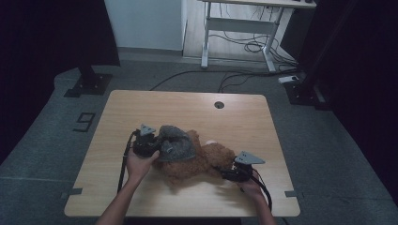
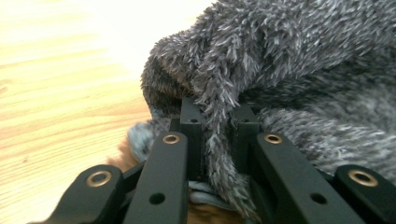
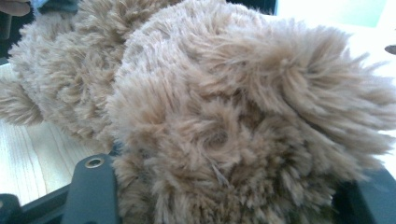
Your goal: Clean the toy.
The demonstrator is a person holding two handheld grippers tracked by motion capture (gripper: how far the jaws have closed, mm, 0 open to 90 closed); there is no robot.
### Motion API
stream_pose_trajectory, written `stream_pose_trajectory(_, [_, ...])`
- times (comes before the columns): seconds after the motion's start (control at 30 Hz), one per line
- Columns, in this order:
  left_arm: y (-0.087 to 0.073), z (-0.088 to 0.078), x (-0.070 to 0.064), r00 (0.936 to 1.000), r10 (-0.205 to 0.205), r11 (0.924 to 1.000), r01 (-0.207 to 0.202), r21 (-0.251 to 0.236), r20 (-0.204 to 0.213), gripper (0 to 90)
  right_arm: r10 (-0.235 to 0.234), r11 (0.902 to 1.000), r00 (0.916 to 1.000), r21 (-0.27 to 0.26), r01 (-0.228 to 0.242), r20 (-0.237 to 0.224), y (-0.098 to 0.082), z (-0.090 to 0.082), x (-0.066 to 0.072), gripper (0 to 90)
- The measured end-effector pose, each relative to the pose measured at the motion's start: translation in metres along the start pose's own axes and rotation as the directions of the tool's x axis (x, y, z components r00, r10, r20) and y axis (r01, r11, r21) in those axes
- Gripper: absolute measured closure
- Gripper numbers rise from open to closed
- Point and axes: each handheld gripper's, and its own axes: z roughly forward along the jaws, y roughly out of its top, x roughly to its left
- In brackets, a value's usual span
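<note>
the brown plush bear [image 1: 195, 161] lies on its side near the front middle of the wooden table [image 1: 244, 117], a grey fuzzy garment [image 1: 176, 143] bunched over its upper half. both look light, soft and floppy — nothing fragile, but the pile is slick and the fabric will stretch and slide rather than lift cleanly. the left gripper [image 1: 151, 146] has its jaws pinched nearly together on a fold of the garment's edge, a good hold for pulling it along the body. the right gripper [image 1: 229, 174] has its jaws half-closed around a thick furry limb — squeezing the stuffing there should keep the bear anchored, i'd judge.
</note>
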Motion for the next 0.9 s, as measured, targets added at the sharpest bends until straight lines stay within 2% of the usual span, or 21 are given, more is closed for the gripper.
stream_pose_trajectory(0.23, [-0.005,-0.004,0.012,0.9997,-0.018,0.9998,0.018,-0.002,-0.019,78.4,0.0,1.0,1.0,0.001,0.0,0.0,0.0,0.0,0.0,34.9])
stream_pose_trajectory(0.33, [-0.01,-0.009,0.024,0.9983,-0.05,0.9988,0.05,-0.004,-0.031,78.4,-0.001,1.0,1.0,0.0,0.001,0.0,0.0,0.0,0.0,34.8])
stream_pose_trajectory(0.37, [-0.01,-0.009,0.024,0.9983,-0.05,0.9988,0.05,-0.004,-0.031,78.4,0.0,1.0,1.0,0.0,0.0,-0.001,0.0,0.0,0.0,34.9])
stream_pose_trajectory(0.47, [-0.02,-0.013,0.037,0.9954,-0.066,0.9976,0.067,0.017,-0.069,78.8,-0.002,1.0,1.0,0.001,0.002,-0.001,0.0,0.0,-0.001,34.7])
stream_pose_trajectory(0.63, [-0.038,-0.011,0.049,0.9926,-0.089,0.9941,0.093,0.054,-0.083,79.2,0.004,1.0,1.0,0.0,-0.004,-0.003,-0.001,-0.001,-0.002,34.7])
stream_pose_trajectory(0.67, [-0.046,-0.009,0.052,0.9924,-0.097,0.9922,0.103,0.07,-0.075,79.2,0.005,1.0,1.0,0.002,-0.005,-0.002,-0.001,-0.001,-0.002,34.6])
stream_pose_trajectory(0.7, [-0.046,-0.009,0.052,0.9924,-0.097,0.9922,0.103,0.07,-0.075,79.2,0.005,1.0,1.0,0.002,-0.005,-0.002,-0.001,-0.001,-0.002,34.6])
stream_pose_trajectory(0.73, [-0.052,-0.009,0.053,0.9927,-0.114,0.9911,0.117,0.065,-0.04,79.2,0.01,0.9999,0.9999,-0.001,-0.01,-0.002,-0.001,-0.001,-0.003,34.7])
stream_pose_trajectory(0.77, [-0.052,-0.009,0.053,0.9927,-0.114,0.9911,0.117,0.065,-0.04,79.1,0.01,0.9999,0.9999,-0.001,-0.01,-0.002,-0.001,-0.001,-0.003,34.7])
stream_pose_trajectory(0.8, [-0.052,-0.011,0.045,0.9958,-0.09,0.9945,0.091,0.052,-0.017,79.1,0.016,0.9999,0.9999,-0.002,-0.016,-0.002,-0.001,-0.001,-0.003,34.6])
stream_pose_trajectory(0.9, [-0.045,-0.013,0.029,0.9982,-0.056,0.9984,0.055,0.013,0.023,79.1,0.021,0.9998,0.9998,-0.001,-0.021,0.001,0.0,-0.001,-0.003,34.6])
